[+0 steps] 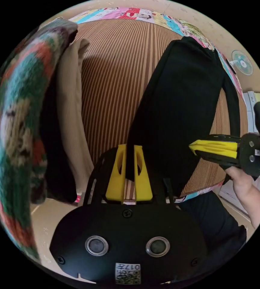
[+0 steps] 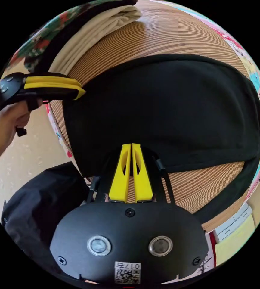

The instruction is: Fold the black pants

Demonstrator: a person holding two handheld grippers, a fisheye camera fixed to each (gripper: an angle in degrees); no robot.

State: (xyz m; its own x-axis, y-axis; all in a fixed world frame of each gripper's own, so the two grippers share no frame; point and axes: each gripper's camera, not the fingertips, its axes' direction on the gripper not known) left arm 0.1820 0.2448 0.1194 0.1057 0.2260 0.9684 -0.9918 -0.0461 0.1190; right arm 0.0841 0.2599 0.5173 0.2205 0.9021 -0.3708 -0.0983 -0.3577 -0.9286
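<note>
Black pants (image 1: 178, 114) lying on a bed covered by a brown striped mat (image 1: 118, 84), folded lengthwise into a long band that runs from the near edge of the bed toward its far side, one narrow strip of leg trailing along the mat's right-hand edge. In the left gripper view, the left gripper (image 1: 129, 167) has its yellow jaws drawn narrow, with the near-left corner of the pants passing between them; they appear to press on the cloth. In the right gripper view, the right gripper (image 2: 131, 168) shows its jaws nearly together at the near hem of the black pants (image 2: 166, 111), where the fabric meets the mat (image 2: 181, 33); a pinch on the cloth is probable, but the black of the fabric against the black of the mount leaves it unconfirmed. The same view shows the left gripper (image 2: 75, 88) at the neighbouring corner. A stack of folded garments (image 1: 45, 120), knitted and cream, occupies the bed's left edge.

Step in hand, as judged: both near corners taken up in readiness for a crosswise fold. The next move calls for lifting both corners evenly and carrying them toward the far end, keeping the edges aligned so the band halves squarely
</note>
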